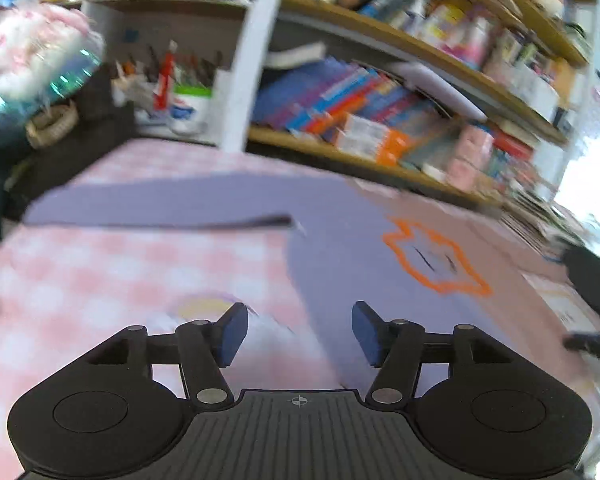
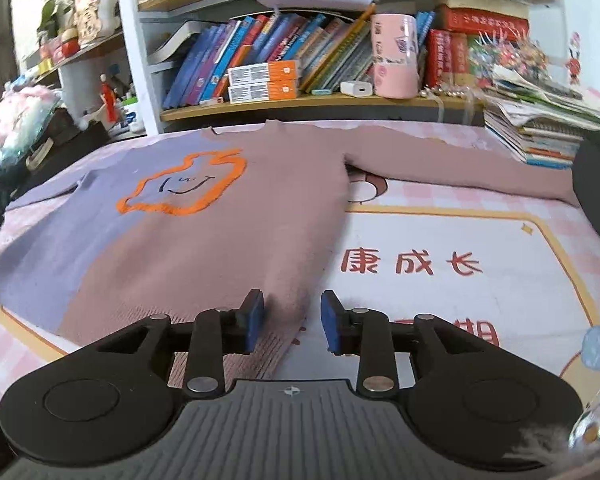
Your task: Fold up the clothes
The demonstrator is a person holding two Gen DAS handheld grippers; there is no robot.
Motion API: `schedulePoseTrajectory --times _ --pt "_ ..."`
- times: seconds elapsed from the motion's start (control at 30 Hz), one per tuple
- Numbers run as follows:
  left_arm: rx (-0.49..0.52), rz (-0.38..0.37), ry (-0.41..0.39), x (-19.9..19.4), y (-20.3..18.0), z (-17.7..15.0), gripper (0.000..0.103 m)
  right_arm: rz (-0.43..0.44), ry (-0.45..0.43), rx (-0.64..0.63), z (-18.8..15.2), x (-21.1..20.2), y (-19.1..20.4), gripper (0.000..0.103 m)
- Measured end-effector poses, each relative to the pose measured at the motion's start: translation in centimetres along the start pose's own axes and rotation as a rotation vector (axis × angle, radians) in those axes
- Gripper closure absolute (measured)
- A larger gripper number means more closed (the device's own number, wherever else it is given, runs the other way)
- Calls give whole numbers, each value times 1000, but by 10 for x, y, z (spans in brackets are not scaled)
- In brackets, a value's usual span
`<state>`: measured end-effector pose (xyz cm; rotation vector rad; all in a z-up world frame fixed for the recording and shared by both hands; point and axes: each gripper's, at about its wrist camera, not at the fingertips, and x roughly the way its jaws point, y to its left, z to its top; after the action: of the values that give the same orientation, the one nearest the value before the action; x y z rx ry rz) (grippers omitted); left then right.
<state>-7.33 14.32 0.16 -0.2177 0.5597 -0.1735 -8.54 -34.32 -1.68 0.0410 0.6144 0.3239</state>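
I had the left claw (image 1: 299, 334) tilted low over the worktop (image 1: 100, 272), jaws wide apart and holding nothing. The right claw (image 2: 291, 322) sat level, open, straddling the hem corner of the sweater (image 2: 228, 232). That soft knit, mauve and lilac, lay flat, collar toward the bookshelf (image 2: 320, 102), sleeves spread sideways.

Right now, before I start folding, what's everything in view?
sweater: one, purple and dusty pink, orange outline drawing on chest, spread flat on the table, sleeves out.
tablecloth: one, pink checked with red characters, under the sweater.
books: many, mixed colours, on the shelf behind the table.
pink cup: one, on that shelf.
magazine stack: one, at the table's far right.
left gripper: open, above the sweater's side edge.
right gripper: open, at the sweater's bottom hem.
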Motion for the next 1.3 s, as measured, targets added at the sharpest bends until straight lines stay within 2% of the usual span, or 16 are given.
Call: schedulePoseTrajectory --times 0.23,0.33,0.37,0.4,0.43,0.47,0.53,0.83,1.2,1.3 --pt "-27 -16 55 14 -5 -13 45 -14 10 1 -2 -3 6 74" --pt "-25 -30 66 19 -8 -14 49 -14 15 5 -1 -2 5 75" --pt "-22 -36 67 20 -9 -14 56 -14 16 3 -1 -2 5 76" --pt "-22 -48 73 22 -10 -14 66 -7 18 4 -1 -2 6 82" --pt "-26 -61 81 25 -11 -14 88 2 20 5 -1 -2 6 84" --pt "-26 -68 84 27 -11 -14 95 0 19 3 0 -1 7 85" --pt "-17 -73 86 33 -11 -12 98 -2 18 6 1 1 7 89" --pt "28 -65 82 65 -19 11 98 -43 -10 8 13 26 5 90" --pt "0 -85 88 52 -20 -2 97 -72 -9 1 6 12 5 90" --pt "18 -64 90 50 -22 -2 90 -74 -13 -3 6 9 6 88"
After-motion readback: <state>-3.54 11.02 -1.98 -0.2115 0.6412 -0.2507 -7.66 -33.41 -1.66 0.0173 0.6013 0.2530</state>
